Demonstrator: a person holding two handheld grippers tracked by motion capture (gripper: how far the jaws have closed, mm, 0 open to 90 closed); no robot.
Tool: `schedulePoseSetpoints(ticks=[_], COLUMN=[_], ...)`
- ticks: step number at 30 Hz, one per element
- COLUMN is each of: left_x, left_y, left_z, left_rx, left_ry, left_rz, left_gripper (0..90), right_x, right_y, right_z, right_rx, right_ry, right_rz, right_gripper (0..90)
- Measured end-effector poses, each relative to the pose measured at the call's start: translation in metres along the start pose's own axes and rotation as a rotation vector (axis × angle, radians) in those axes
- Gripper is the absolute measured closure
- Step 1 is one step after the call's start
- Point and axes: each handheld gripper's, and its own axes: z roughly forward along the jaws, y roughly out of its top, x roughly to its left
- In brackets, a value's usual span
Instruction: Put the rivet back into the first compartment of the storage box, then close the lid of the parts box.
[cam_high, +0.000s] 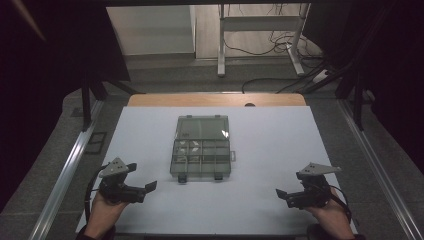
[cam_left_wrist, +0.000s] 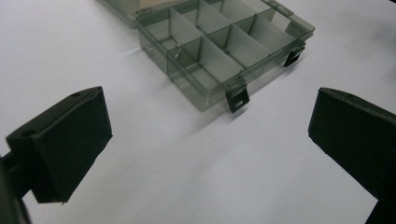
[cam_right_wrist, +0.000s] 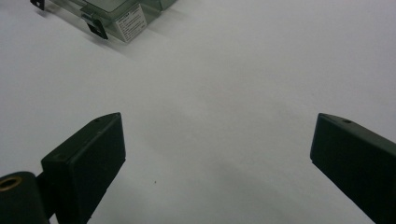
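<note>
Near the table's front edge, left gripper (cam_high: 150, 186) and right gripper (cam_high: 280, 193) rest released; a careless nudge could slide the light, open organizer box (cam_high: 201, 157) or snap its latches.

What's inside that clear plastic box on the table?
The organizer box lies open, its lid folded back flat. Dividers split it into small compartments. Something pale and small sits in a far-left compartment, too blurred to identify; the rest look empty.
</note>
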Motion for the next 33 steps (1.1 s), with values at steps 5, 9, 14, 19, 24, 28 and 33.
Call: schedulePoseSetpoints(ticks=[5,9,14,19,24,28,33], left_x=[0.0028,0.0016,0.0019,0.0028,0.0036,0.0062,0.0082], left_y=[-0.0036,-0.0036,-0.0036,-0.0040,-0.0037,-0.0042,-0.0036], left_z=[0.0029,0.0057,0.0067,0.0074,0.0077,0.0088,0.0095], left_rx=[0.028,0.045,0.046,0.047,0.038,0.034,0.016], left_ry=[0.017,0.020,0.022,0.025,0.011,-0.007,-0.010], left_rz=[-0.007,0.005,0.009,0.002,0.002,-0.017,-0.002], left_gripper=[0.0,0.0,0.0,0.1,1.6,1.9,1.6], right_x=[0.0001,0.0004,0.0000,-0.0002,0.0011,0.0002,-0.0005], right_y=[0.0000,0.0000,-0.0001,0.0002,0.0003,0.0001,0.0017], right_z=[0.0001,0.0006,0.0000,0.0004,-0.0005,-0.0022,-0.0018], right_rx=[0.001,0.001,0.001,0.001,-0.008,-0.022,-0.029], right_ry=[0.001,0.003,0.003,0.004,-0.001,0.000,-0.005], right_rz=[-0.002,-0.005,-0.002,0.002,-0.012,-0.005,0.000], right_gripper=[3.0,3.0,3.0,2.9,2.3,1.6,0.7])
